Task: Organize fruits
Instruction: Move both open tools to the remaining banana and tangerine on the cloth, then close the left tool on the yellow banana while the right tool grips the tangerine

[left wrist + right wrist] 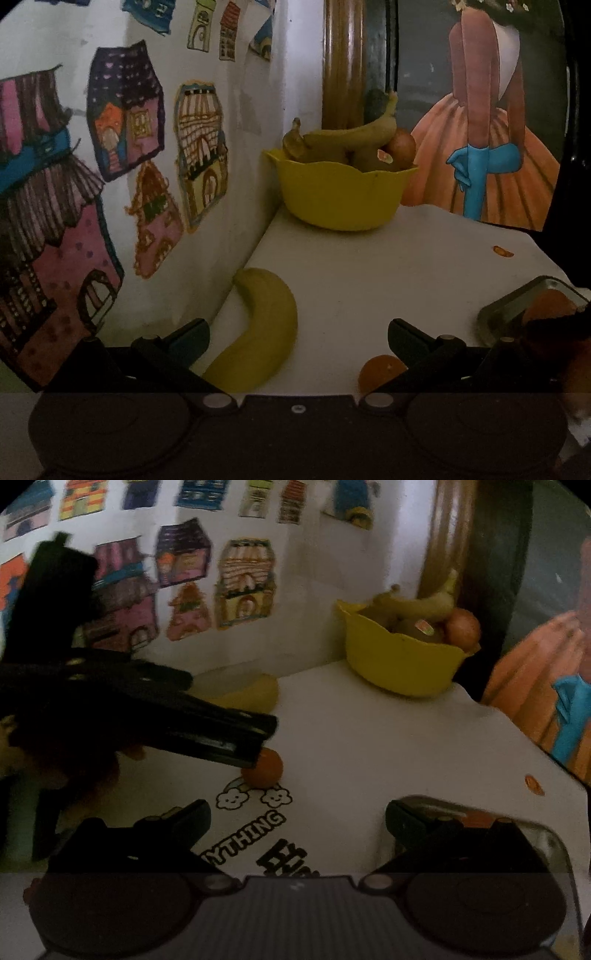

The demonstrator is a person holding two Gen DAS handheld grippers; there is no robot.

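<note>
A yellow bowl with bananas and round fruit stands at the back of the white table; it also shows in the right wrist view. A loose yellow banana lies between the fingers of my open left gripper, near the left wall. A small orange lies by its right finger; the right wrist view shows this orange just under the left gripper's tip. My right gripper is open and empty above the table, its right finger over a metal tray.
The metal tray holds an orange fruit at the right. A wall with paper house drawings runs along the left. A framed painting leans behind the bowl. An orange scrap lies on the table.
</note>
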